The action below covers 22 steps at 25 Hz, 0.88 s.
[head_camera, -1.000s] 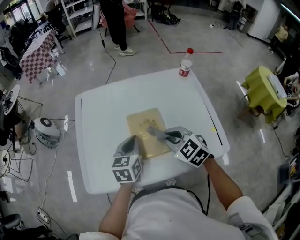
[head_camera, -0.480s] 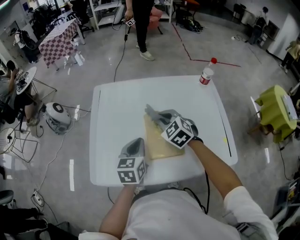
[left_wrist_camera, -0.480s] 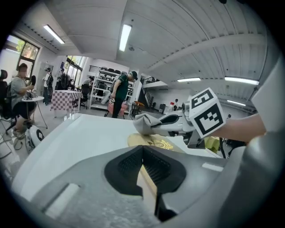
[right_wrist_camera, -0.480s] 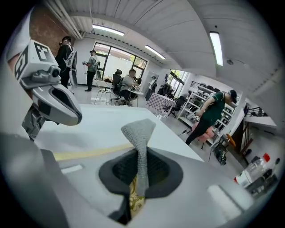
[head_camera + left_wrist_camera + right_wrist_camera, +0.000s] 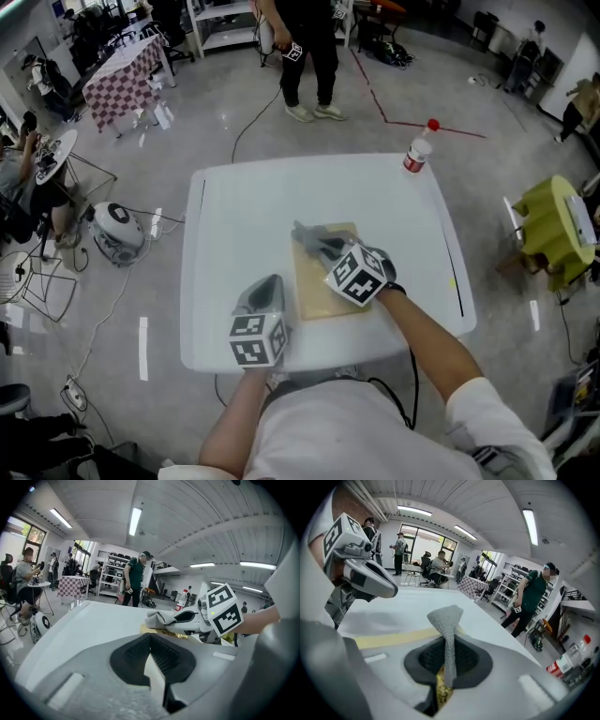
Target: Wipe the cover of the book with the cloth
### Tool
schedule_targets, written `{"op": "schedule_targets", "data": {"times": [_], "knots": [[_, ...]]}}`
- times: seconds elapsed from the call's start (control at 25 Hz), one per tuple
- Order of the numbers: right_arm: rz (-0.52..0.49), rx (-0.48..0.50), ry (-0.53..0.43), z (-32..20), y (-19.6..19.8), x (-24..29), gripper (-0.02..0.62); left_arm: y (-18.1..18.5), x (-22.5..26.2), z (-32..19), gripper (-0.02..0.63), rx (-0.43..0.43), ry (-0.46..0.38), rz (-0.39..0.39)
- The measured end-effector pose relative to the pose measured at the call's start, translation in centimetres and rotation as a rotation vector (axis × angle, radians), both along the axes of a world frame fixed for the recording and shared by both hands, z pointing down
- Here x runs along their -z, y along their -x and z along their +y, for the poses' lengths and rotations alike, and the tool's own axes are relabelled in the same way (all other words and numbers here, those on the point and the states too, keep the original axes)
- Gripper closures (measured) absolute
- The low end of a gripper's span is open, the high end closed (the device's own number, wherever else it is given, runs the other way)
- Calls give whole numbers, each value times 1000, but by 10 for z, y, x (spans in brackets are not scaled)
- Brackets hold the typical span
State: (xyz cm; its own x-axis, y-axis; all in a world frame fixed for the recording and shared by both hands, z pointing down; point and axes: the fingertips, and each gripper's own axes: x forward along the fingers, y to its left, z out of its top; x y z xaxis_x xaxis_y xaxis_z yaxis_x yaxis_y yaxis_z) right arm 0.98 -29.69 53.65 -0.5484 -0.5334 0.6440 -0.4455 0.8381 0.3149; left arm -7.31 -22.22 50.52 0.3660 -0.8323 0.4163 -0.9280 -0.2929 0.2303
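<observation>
Pinching cloth (image 5: 446, 620) over book (image 5: 319, 298), right gripper (image 5: 445, 665) jaws, left gripper (image 5: 151, 643) jaws closed empty, shown only by own view

White table (image 5: 234, 216), red-capped bottle (image 5: 416, 155), standing person (image 5: 305, 56)

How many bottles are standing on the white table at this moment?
1. The bottle, with a red cap, stands at the far right corner of the white table. No other bottle shows on the table.

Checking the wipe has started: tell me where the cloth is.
In the head view, the grey cloth is pinched in the right hand-held gripper, over the far left corner of the yellow book on the white table.
</observation>
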Motion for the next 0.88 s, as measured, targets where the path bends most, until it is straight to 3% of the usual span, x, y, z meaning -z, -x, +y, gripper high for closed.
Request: {"op": "schedule_targets", "data": {"times": [0.64, 0.88], "knots": [[-100, 55, 54, 83, -6, 10, 578, -11, -5, -6, 600, -50, 2, -16], [-94, 120, 105, 120, -8, 7, 578, -16, -7, -3, 600, -59, 5, -14]]}}
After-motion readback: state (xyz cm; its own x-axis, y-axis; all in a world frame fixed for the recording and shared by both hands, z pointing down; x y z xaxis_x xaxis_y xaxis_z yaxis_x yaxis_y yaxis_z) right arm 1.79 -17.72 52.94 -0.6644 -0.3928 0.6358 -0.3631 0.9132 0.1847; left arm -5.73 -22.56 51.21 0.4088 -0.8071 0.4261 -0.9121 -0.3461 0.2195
